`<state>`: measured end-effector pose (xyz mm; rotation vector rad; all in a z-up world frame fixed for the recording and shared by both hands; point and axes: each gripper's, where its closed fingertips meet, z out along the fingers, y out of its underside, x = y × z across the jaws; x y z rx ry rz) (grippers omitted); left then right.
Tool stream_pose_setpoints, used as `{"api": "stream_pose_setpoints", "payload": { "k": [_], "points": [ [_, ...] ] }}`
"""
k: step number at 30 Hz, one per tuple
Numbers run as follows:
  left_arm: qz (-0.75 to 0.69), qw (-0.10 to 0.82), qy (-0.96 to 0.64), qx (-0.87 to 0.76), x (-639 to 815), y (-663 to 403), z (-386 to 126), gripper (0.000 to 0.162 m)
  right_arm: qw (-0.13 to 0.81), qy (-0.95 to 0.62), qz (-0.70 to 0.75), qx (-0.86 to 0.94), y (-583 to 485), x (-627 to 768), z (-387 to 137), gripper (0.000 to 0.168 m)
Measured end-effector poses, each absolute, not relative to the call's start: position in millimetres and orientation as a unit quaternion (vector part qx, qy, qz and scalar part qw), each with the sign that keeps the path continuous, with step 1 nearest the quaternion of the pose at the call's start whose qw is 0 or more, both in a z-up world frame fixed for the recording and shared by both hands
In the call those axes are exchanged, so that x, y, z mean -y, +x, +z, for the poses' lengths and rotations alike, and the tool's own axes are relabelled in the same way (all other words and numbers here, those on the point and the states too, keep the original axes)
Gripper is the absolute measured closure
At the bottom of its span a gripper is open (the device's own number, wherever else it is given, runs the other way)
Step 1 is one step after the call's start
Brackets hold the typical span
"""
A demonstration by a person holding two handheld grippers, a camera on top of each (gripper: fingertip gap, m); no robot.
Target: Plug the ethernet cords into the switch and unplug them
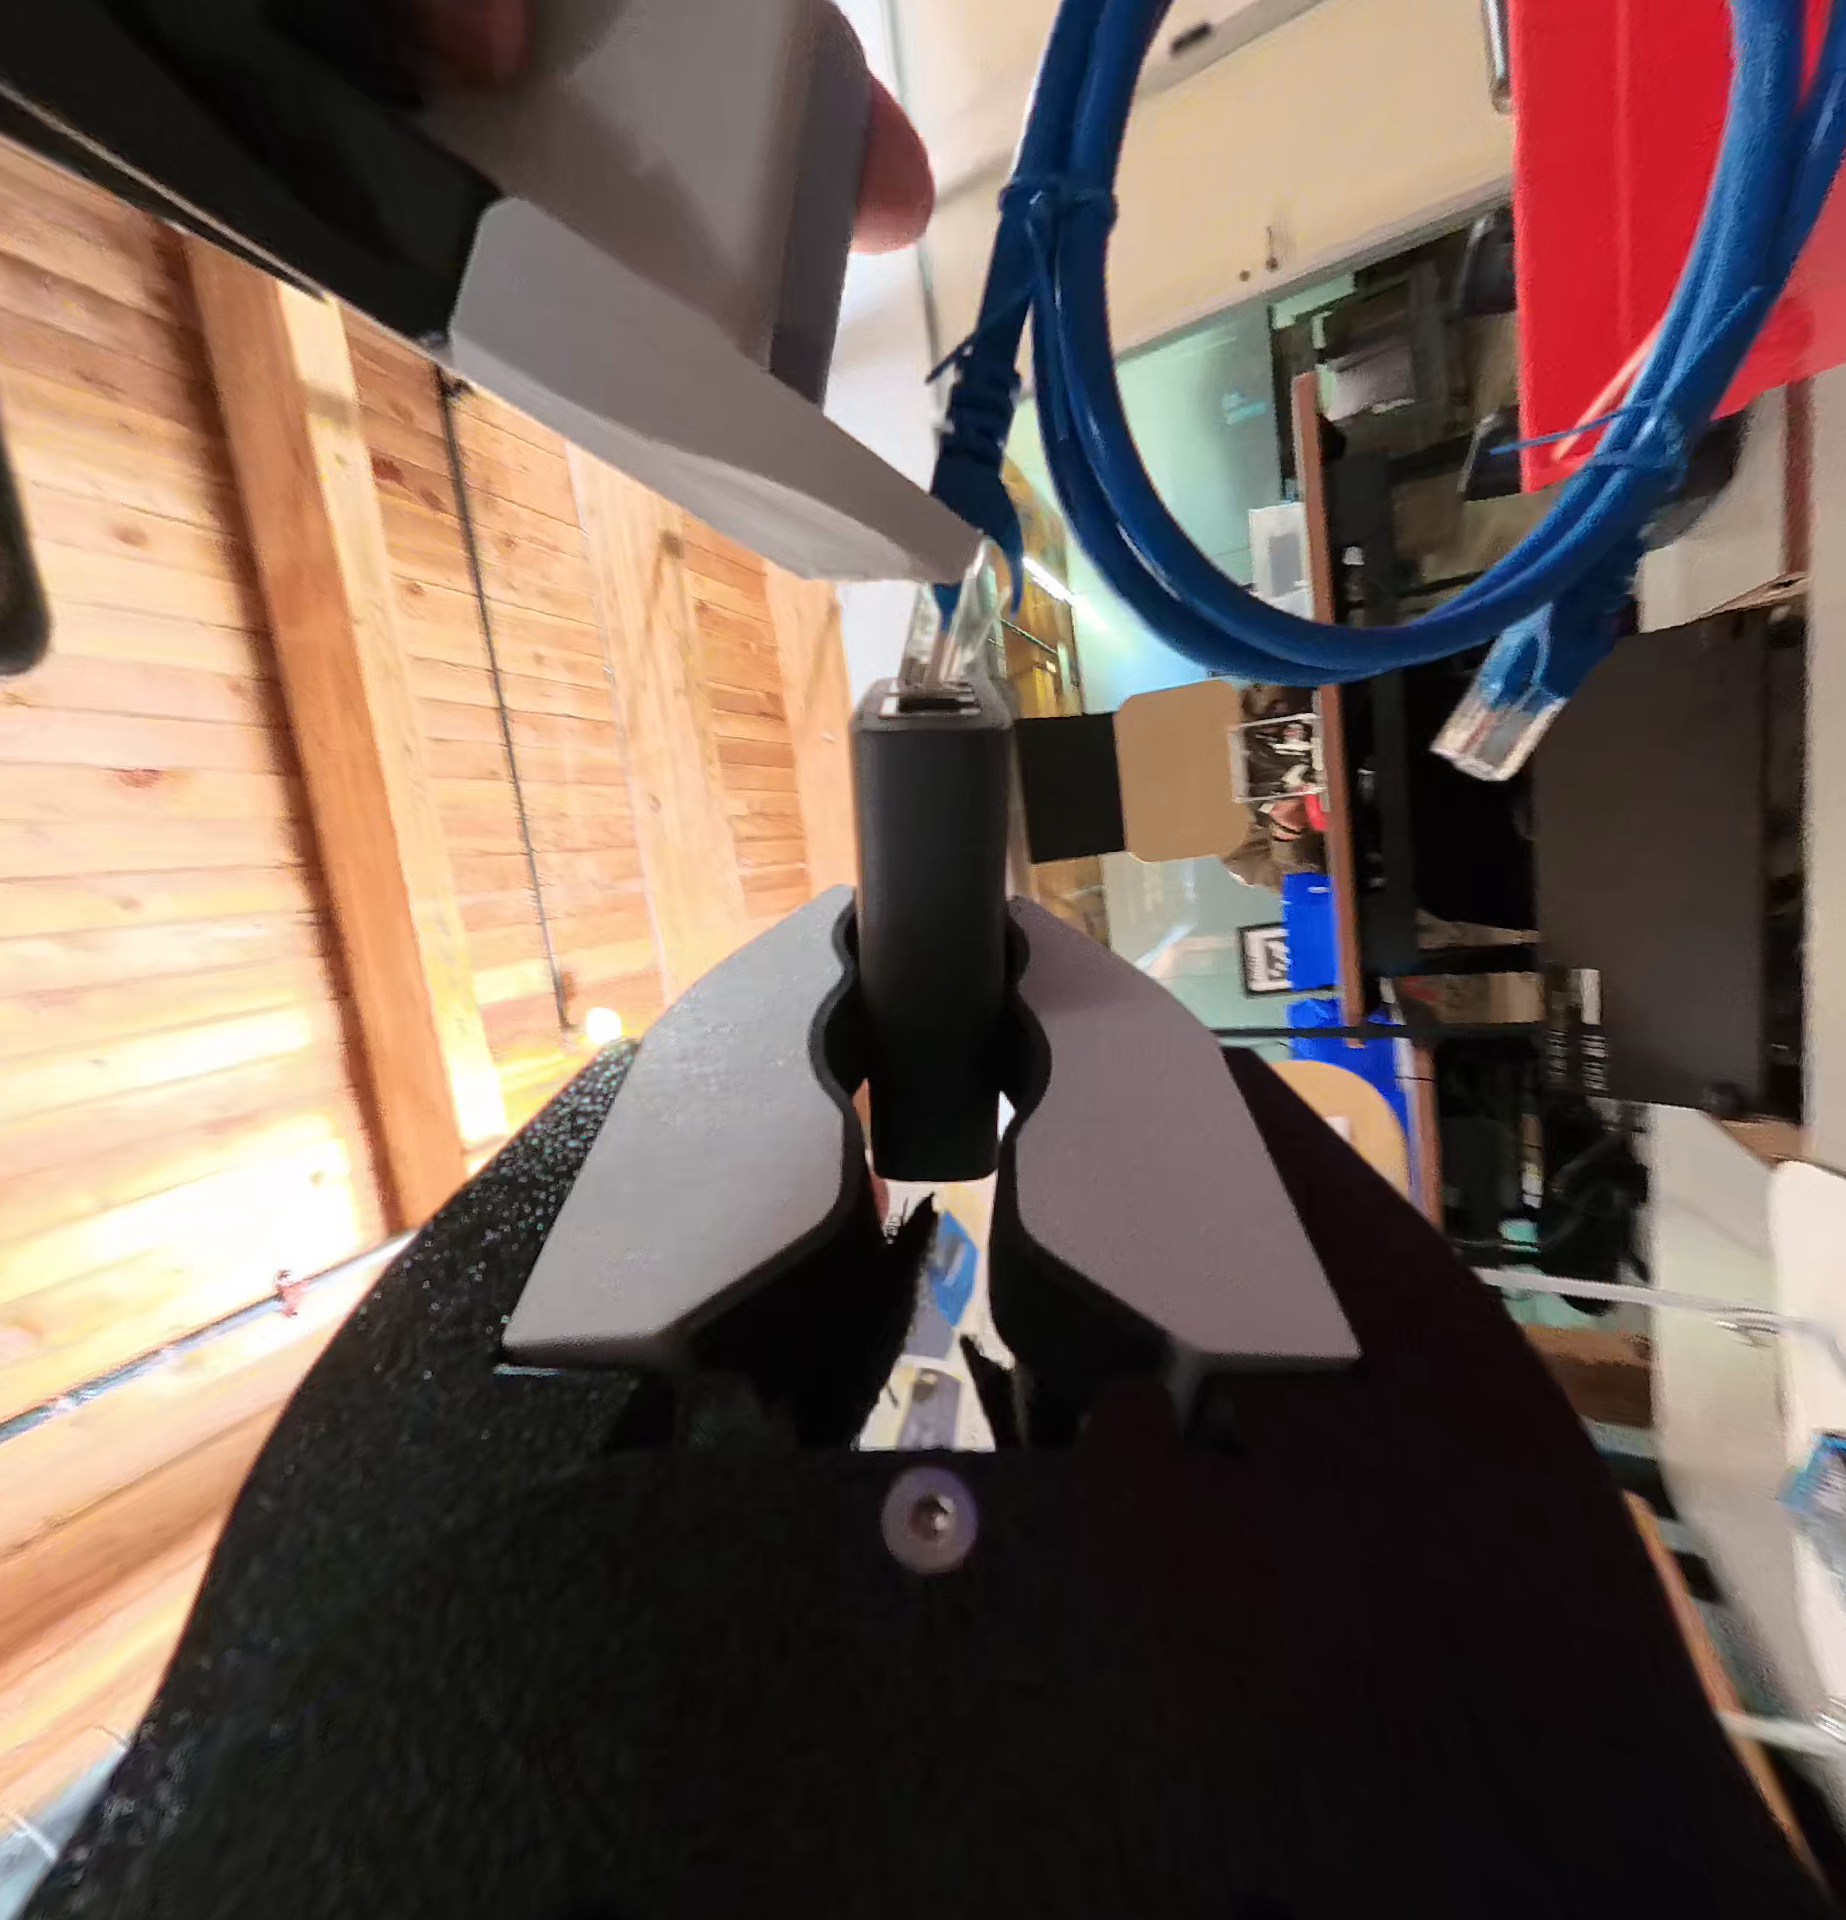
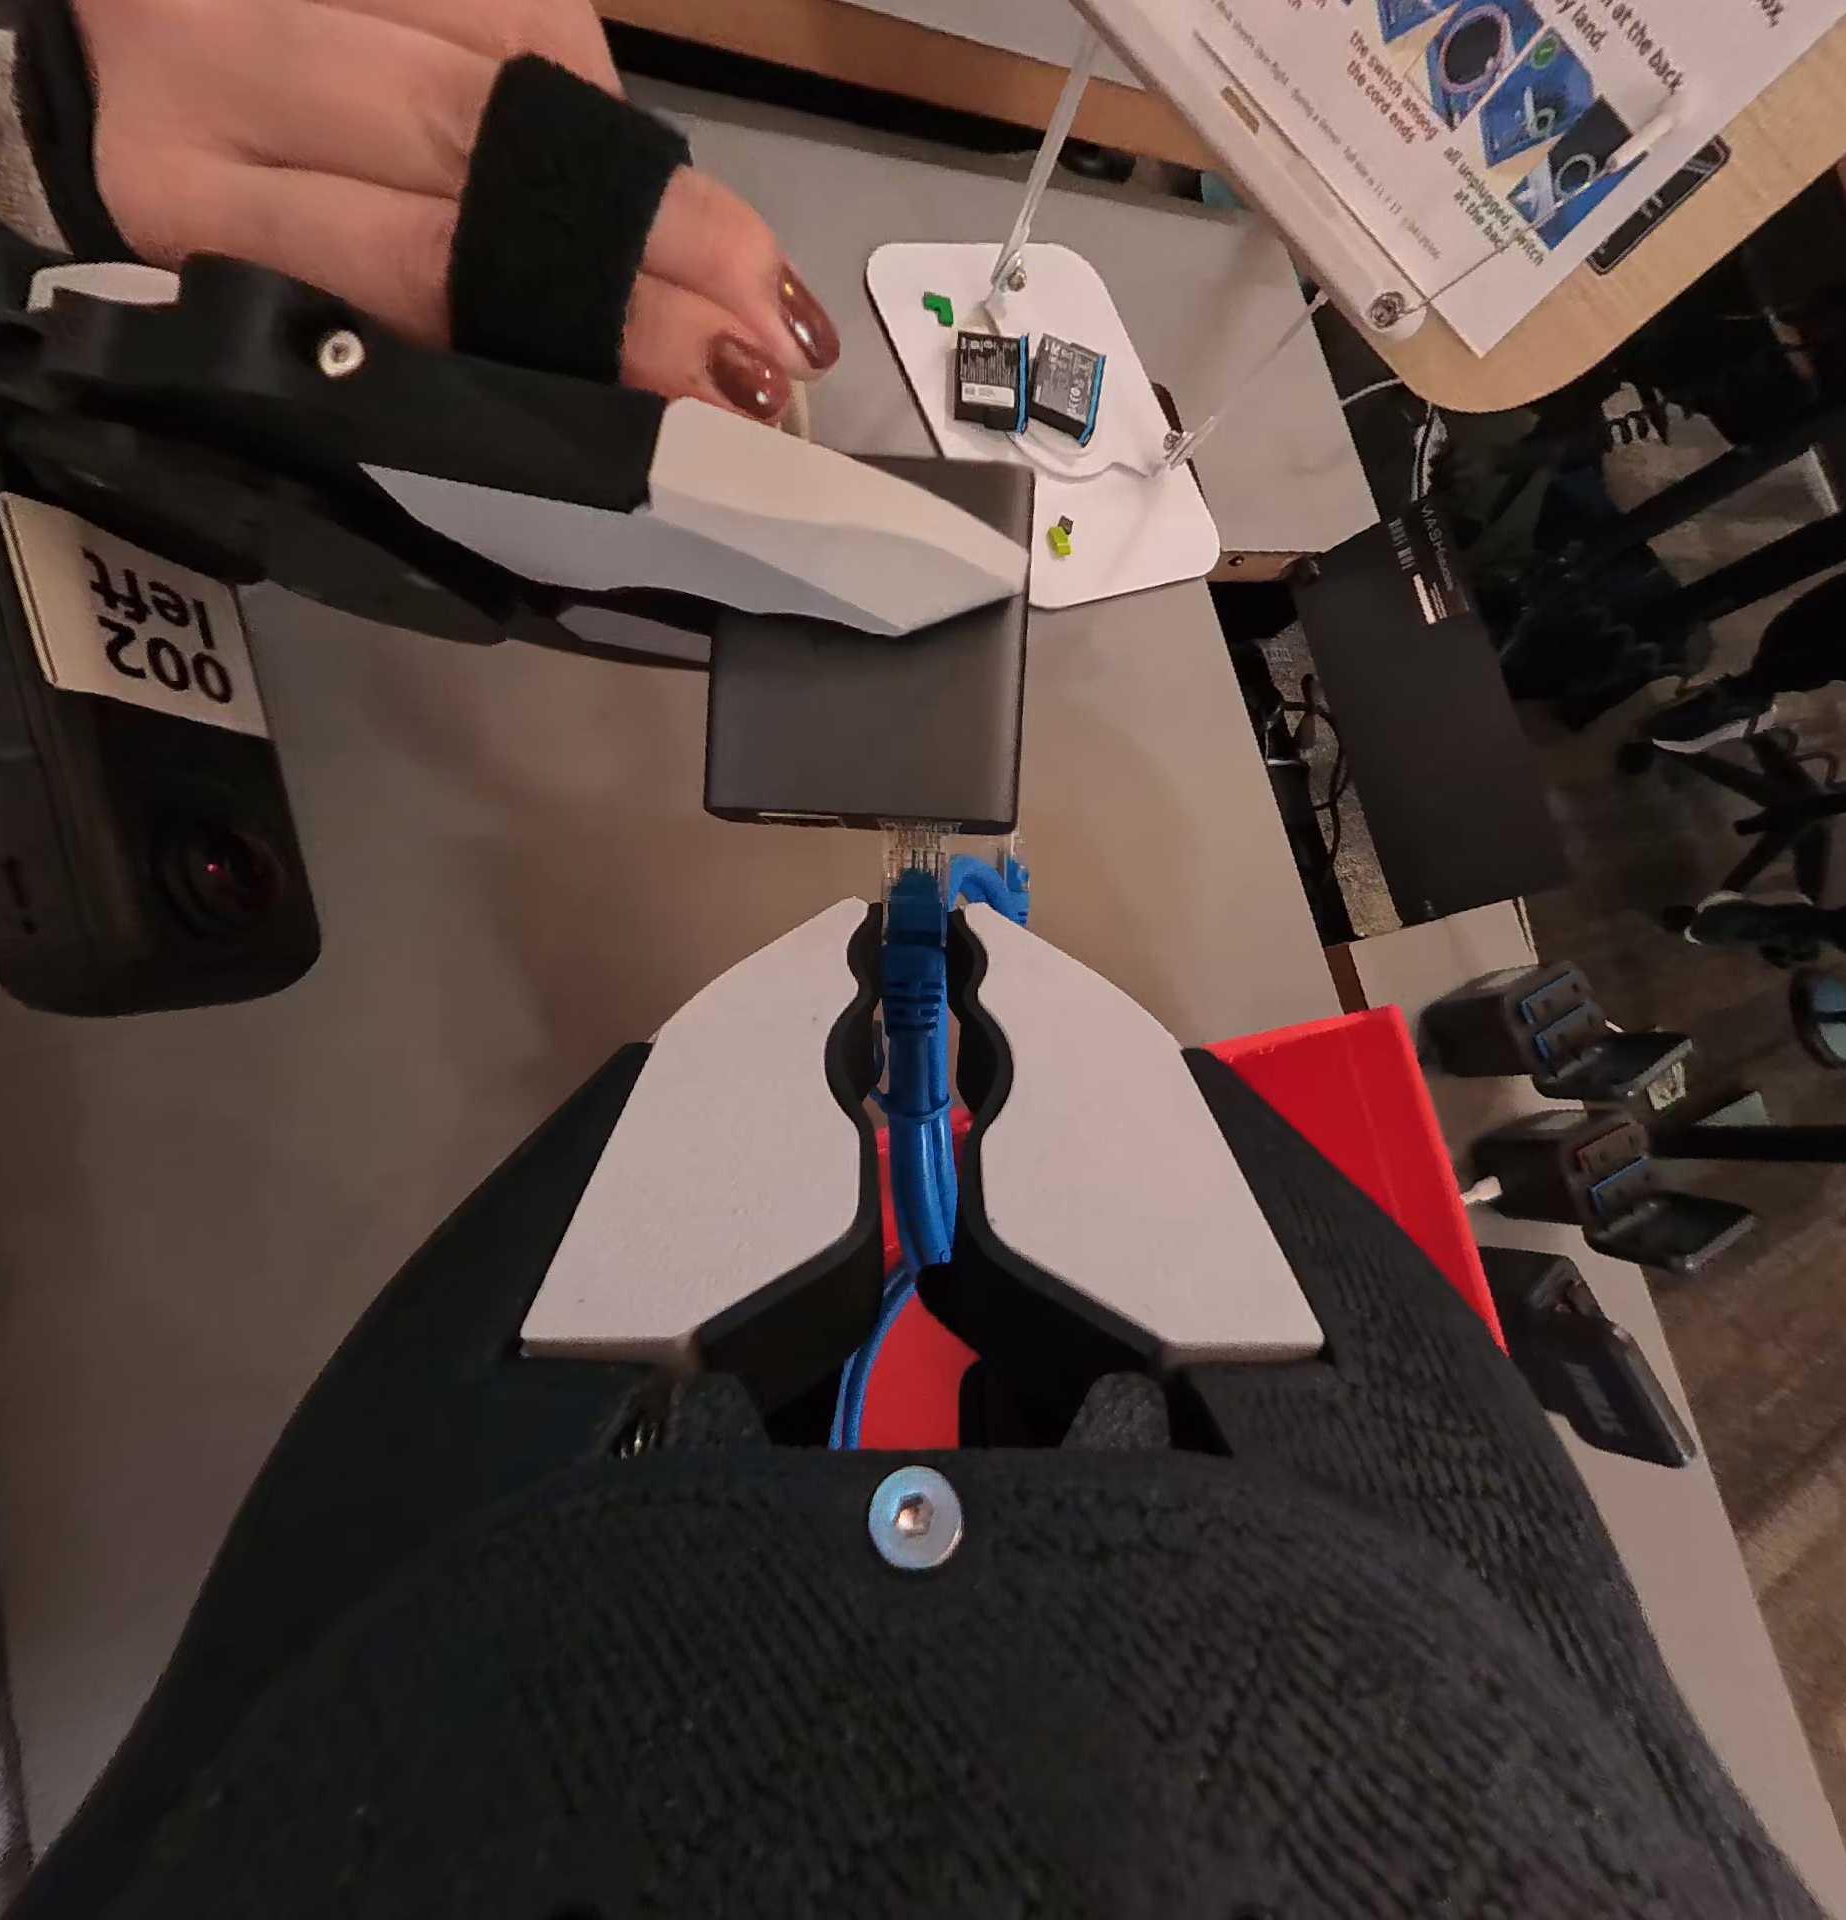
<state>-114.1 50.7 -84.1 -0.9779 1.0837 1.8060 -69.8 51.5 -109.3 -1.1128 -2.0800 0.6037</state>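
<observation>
My left gripper [image 1: 929,920] is shut on a flat black box [image 1: 931,935], held edge-on with its port side facing away. In the right wrist view the box [image 2: 867,707] is held from the left by that gripper's grey finger [image 2: 846,540]. My right gripper [image 2: 914,920] is shut on the blue cable [image 2: 914,997] just behind its clear plug [image 2: 911,850]. The plug's tip meets a port on the box's near edge; how deep it sits I cannot tell. The rest of the cable [image 1: 1210,582] hangs in a tied loop with a second plug [image 1: 1495,722] dangling.
A red bin [image 2: 1355,1122] lies under my right gripper on the grey table [image 2: 483,935]. A white stand base [image 2: 1106,499] with two small batteries and a slanted sign board [image 2: 1418,156] stand beyond. Black chargers [image 2: 1584,1195] sit by the right edge. A person's hand [image 2: 379,135] holds the left gripper. There is about 5 centimeters between the tips of the two grippers.
</observation>
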Motion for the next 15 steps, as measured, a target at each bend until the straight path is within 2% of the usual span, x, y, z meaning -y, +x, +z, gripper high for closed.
{"api": "stream_pose_setpoints", "payload": {
  "k": [7,15],
  "points": [
    [0.710,0.389,-0.427,-0.403,-57.8,-116.3,-89.6,0.142,0.336,-0.455,0.221,0.795,-69.7,-60.4,-112.1,0.159],
    [0.691,0.380,-0.423,-0.445,-62.2,-112.4,-103.7,0.142,0.312,-0.437,0.203,0.819,-65.1,-61.3,-123.4,0.159]
  ]
}}
